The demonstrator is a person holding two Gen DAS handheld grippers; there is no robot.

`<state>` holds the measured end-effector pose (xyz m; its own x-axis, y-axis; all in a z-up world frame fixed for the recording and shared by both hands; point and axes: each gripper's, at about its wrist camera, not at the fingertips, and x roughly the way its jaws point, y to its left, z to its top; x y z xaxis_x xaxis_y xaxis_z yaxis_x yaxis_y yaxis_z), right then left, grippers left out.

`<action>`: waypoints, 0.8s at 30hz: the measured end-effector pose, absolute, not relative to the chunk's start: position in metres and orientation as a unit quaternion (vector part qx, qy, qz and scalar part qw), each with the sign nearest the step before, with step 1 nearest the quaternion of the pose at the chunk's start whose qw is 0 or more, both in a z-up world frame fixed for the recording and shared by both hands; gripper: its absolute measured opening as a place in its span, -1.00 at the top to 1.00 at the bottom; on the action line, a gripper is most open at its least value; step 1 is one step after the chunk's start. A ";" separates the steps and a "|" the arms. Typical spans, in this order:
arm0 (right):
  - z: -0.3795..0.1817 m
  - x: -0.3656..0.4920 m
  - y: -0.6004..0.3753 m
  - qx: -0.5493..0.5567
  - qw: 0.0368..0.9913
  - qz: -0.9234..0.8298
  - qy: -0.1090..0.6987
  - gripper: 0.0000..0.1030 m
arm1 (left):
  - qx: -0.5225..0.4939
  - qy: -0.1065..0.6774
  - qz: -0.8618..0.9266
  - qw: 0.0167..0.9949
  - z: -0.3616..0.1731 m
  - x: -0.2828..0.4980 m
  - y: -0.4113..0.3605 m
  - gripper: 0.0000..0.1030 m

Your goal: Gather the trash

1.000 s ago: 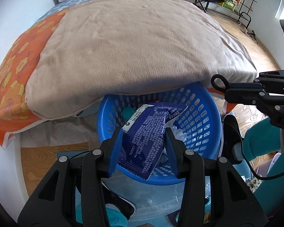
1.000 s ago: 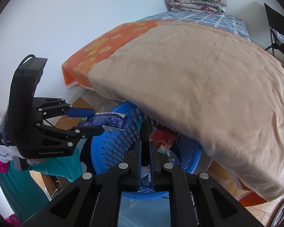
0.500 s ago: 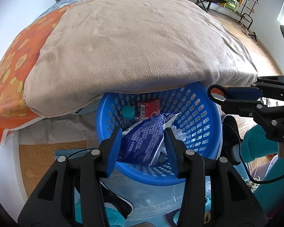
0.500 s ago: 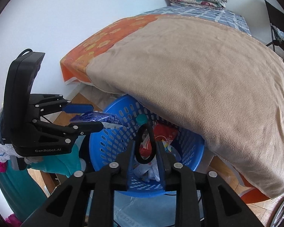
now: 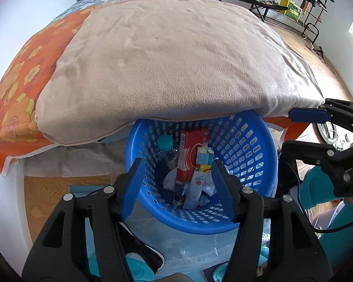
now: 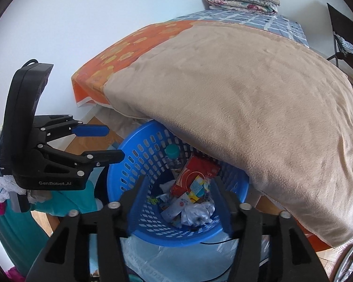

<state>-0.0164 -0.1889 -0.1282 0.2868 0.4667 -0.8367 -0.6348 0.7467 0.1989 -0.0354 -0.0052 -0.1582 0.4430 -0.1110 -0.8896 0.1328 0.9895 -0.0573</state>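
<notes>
- The left gripper point(image 5: 176, 188) hangs over the blue perforated basket point(image 5: 254, 150), jaws spread and just widened further, nothing between them.
- The right gripper point(image 6: 180, 202) likewise points down into the basket, jaws just parted and empty.
- The collected trash lies directly below both claws, inside the basket: a red carton point(image 5: 190, 155) with its long axis running from the far wall toward the grippers, a striped pouch point(image 5: 201, 176) lying across it, a teal-capped bottle point(image 5: 166, 144) and crumpled white wrappers point(image 6: 196, 212).
- Both hands look about equally near; I judge the drop done.
- The basket's far rim tucks under the beige blanket point(image 5: 176, 58).
- Readable writing: "GenRobot.AI" on the left gripper's body; carton print is too small.
</notes>
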 end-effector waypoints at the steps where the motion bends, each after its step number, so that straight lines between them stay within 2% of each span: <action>1: -0.128 -0.016 -0.190 -0.086 0.798 0.344 0.487 -0.28 | 0.009 0.522 -0.070 0.850 -0.158 -0.035 -0.005 -0.18; 3: -0.128 -0.015 -0.190 -0.085 0.800 0.340 0.487 -0.42 | 0.008 0.521 -0.067 0.851 -0.157 -0.035 -0.004 -0.18; 6: -0.126 -0.013 -0.192 -0.080 0.803 0.336 0.486 -0.51 | 0.007 0.517 -0.062 0.854 -0.154 -0.035 -0.003 -0.20; 9: -0.123 -0.009 -0.195 -0.074 0.809 0.328 0.482 -0.63 | 0.001 0.509 -0.056 0.859 -0.149 -0.034 -0.002 -0.37; 24: -0.090 0.003 -0.211 -0.054 0.850 0.297 0.432 -0.78 | -0.029 0.448 -0.039 0.893 -0.103 -0.022 -0.005 -0.46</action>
<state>0.0032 -0.2115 -0.0903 0.4502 0.4584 -0.7663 -0.5515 0.8177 0.1651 -0.0219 -0.0050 -0.1031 0.5954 -0.0952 -0.7978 0.0430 0.9953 -0.0866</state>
